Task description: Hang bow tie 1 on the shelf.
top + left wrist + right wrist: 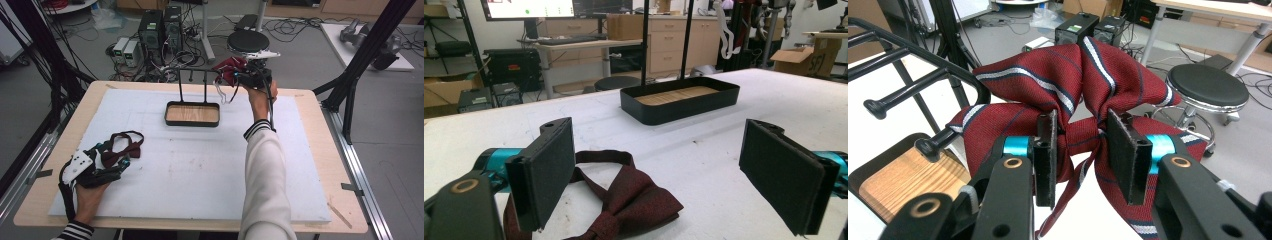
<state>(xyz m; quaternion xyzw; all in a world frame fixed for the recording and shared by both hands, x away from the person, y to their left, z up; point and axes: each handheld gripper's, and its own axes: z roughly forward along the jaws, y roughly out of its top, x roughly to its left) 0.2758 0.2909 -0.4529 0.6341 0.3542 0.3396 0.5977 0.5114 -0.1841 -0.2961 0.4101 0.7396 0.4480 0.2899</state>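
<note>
A red bow tie with navy and white stripes (1048,85) is pinched at its knot by my right gripper (1083,150), which is shut on it. In the high view this gripper (246,76) holds the striped bow tie (229,67) up beside the right end of a black rack's top bar (192,71). The rack rises from a black tray with a wooden floor (192,114). A dark maroon bow tie (123,148) lies flat on the white mat at the near left. My left gripper (117,154) rests there, open, its pads (549,170) either side of the maroon bow tie (629,200), not touching it.
The rack's bar ends (878,107) stick out close to the striped bow tie's left. A black stool (247,41) and computer cases (160,27) stand on the floor beyond the table. Black frame struts (357,70) rise at the right. The white mat (200,175) covers the tabletop.
</note>
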